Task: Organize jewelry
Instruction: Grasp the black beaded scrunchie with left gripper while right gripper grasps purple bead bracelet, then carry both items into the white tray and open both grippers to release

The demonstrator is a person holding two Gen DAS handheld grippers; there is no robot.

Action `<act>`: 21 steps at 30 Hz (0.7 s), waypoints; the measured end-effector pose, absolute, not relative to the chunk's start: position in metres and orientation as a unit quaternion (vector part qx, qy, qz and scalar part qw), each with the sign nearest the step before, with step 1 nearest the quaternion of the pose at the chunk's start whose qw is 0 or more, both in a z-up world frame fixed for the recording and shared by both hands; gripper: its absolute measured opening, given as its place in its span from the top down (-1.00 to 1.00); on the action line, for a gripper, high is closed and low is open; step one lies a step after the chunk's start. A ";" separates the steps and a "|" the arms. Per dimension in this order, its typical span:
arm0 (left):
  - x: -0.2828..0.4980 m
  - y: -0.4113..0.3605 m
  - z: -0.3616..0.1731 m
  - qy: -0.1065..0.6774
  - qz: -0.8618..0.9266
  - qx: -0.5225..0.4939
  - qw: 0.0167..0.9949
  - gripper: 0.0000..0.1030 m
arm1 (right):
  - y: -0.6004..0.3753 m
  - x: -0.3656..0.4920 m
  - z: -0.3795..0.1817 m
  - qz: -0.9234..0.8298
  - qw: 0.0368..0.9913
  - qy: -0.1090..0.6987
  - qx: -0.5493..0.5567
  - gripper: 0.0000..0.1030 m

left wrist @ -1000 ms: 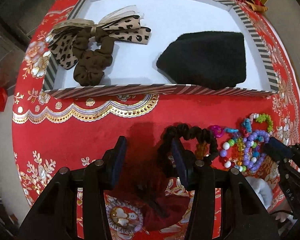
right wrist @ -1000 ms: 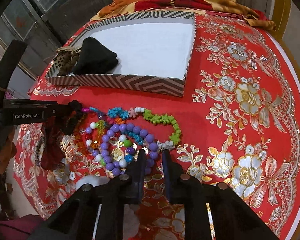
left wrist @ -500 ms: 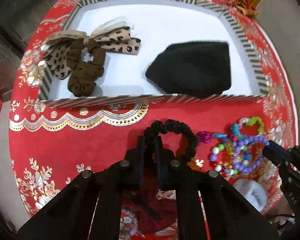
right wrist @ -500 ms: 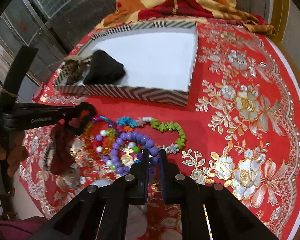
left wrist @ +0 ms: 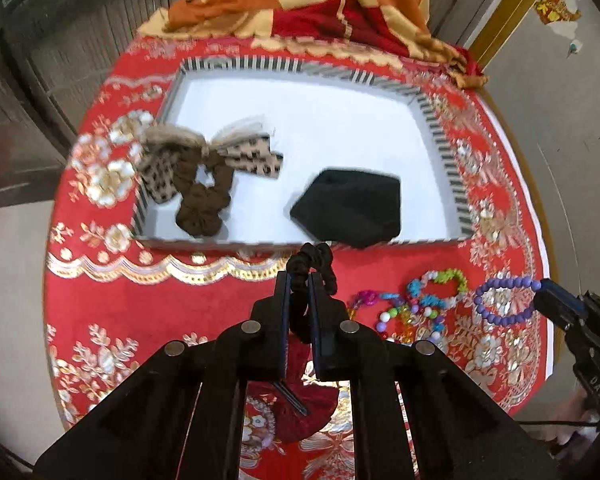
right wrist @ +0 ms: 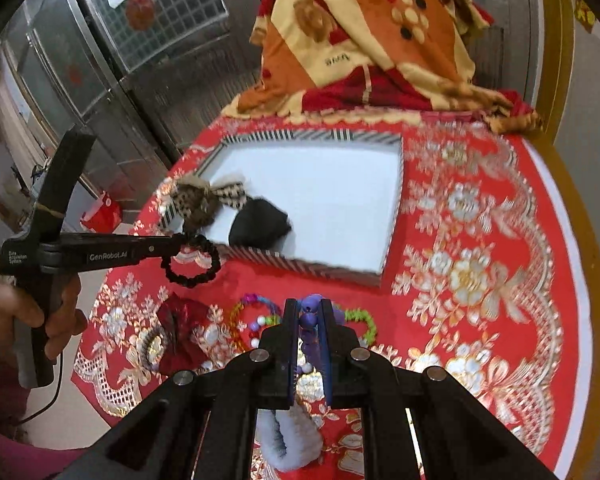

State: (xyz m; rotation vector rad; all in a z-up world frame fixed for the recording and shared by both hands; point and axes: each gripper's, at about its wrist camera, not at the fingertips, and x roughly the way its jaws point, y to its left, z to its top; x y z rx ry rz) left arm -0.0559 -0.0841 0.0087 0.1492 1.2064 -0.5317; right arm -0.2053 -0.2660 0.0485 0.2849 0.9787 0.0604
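Already the striped white tray [left wrist: 444, 128] held three pieces; the left gripper [left wrist: 299, 280] pinched a black beaded hair-tie [right wrist: 192, 264], the right gripper [right wrist: 309, 308] a purple bead bracelet [left wrist: 504, 300], with colourful bracelets [left wrist: 416, 308] left.

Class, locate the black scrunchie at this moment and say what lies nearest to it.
The black scrunchie hangs clamped in the left gripper, lifted above the red tablecloth, just in front of the striped tray's near wall, near the black cloth.

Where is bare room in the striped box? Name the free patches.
Free: the striped box floor behind the leopard bow and black cloth, to its far wall; also the gap between them. Crowded: front-left corner by the brown scrunchie.
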 end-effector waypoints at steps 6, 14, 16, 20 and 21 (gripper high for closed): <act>-0.052 -0.077 0.036 0.537 -0.243 0.064 0.805 0.86 | -0.273 -0.195 0.068 0.026 0.882 0.453 0.129 0.83; -0.034 -0.085 0.051 0.517 -0.233 0.070 0.820 0.86 | -0.273 -0.165 0.084 0.031 0.890 0.444 0.102 0.83; -0.028 -0.089 0.052 0.515 -0.229 0.072 0.823 0.86 | -0.273 -0.157 0.084 0.032 0.890 0.445 0.095 0.83; -0.015 -0.096 0.050 0.514 -0.217 0.080 0.826 0.86 | -0.273 -0.138 0.082 0.039 0.889 0.448 0.086 0.83; -0.012 -0.098 0.050 0.514 -0.215 0.081 0.827 0.86 | -0.272 -0.132 0.081 0.041 0.889 0.449 0.082 0.83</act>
